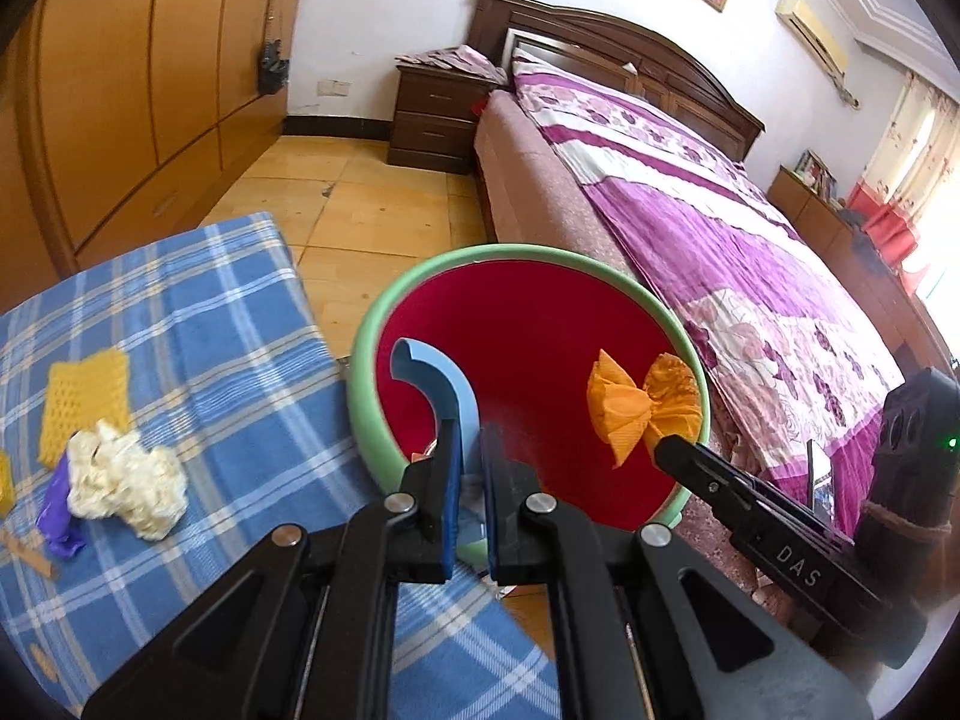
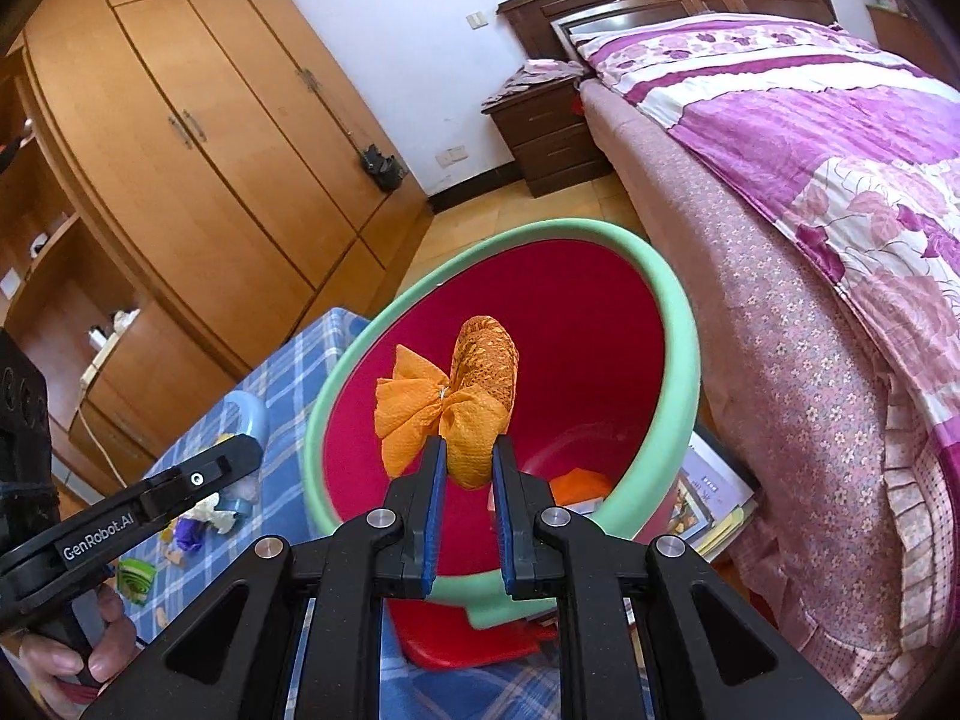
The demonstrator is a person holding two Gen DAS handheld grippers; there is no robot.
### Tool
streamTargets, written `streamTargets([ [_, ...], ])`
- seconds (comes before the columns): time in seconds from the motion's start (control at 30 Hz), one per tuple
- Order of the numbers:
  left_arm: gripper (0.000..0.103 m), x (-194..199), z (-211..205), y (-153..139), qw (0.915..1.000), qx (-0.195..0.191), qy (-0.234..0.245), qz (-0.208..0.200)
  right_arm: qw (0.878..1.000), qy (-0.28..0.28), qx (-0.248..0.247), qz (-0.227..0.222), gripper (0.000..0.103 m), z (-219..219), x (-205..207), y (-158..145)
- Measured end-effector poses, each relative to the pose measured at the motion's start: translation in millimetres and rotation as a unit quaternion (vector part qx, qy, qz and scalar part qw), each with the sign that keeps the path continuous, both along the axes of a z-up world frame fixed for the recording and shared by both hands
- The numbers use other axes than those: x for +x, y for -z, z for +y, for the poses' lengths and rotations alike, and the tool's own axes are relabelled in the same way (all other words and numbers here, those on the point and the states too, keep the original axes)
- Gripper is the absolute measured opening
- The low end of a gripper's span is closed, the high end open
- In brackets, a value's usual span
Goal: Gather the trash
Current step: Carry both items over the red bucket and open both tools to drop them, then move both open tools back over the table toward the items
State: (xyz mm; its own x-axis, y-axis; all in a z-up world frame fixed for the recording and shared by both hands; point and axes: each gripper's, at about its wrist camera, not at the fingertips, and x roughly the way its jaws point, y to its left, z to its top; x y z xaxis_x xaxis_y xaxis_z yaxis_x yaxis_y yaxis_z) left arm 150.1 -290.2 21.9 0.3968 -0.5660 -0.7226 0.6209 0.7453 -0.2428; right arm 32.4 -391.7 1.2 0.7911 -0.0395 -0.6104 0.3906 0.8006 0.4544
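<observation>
Closest to the left wrist camera, the left gripper (image 1: 471, 480) has its fingers clamped narrow on a curved blue plastic piece (image 1: 429, 378), which arches up over the near rim of the bin. Just beyond, the right gripper (image 2: 469, 468) pinches an orange paper bow (image 2: 447, 414) between its blue pads, the bow hanging above the open mouth. Under both sits the bin (image 2: 678, 324), red inside with a pale green rim, tilted toward the cameras; something orange already lies at its bottom. Beside the bin, on the table (image 1: 240, 324) with its blue checked cloth, a crumpled white wad (image 1: 126, 480), a purple scrap (image 1: 57, 510) and a yellow knitted square (image 1: 87, 402) are yet to be collected. Farther off are the bed (image 1: 690, 228) and a wooden wardrobe. The step in hand looks like dropping both held pieces into the bin; next, each pair of fingers would need to open over the red interior, then go to the table for what remains.
</observation>
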Motion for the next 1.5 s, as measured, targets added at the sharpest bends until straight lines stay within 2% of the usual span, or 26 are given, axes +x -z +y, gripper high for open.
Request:
streamTargets([
  [0.17,0.006,2,-9,4,0.9999,0.003,0.012,-0.005,1.0,0.001,-0.001,0.002,0.017,-1,3,2],
  [0.3,0.023,4,-9,5,1.0,0.005,0.008,-0.001,1.0,0.001,-0.001,-0.005,0.019,-3,2,2],
  [0.47,0.025,7,-1,4,1.0,0.002,-0.008,0.003,1.0,0.004,0.0,-0.013,0.024,-5,0,0],
  [0.63,0.036,4,12,1,0.9996,0.003,-0.028,-0.001,1.0,0.005,0.004,-0.019,0.027,-3,-2,-3],
  [0.77,0.038,3,25,0,0.9991,0.004,-0.041,0.002,1.0,0.0,0.002,-0.019,0.029,1,-2,-8],
  [0.9,0.042,-1,40,-5,0.9982,0.006,-0.06,-0.003,1.0,-0.001,-0.002,-0.025,0.044,8,-6,-14],
  [1.17,0.043,-9,84,-18,0.9947,0.004,-0.102,-0.015,0.999,-0.021,-0.011,-0.034,0.049,29,-9,-29],
  [1.5,0.045,-10,150,-25,0.9866,0.001,-0.161,-0.027,0.997,-0.062,-0.025,-0.03,0.05,67,2,-41],
])
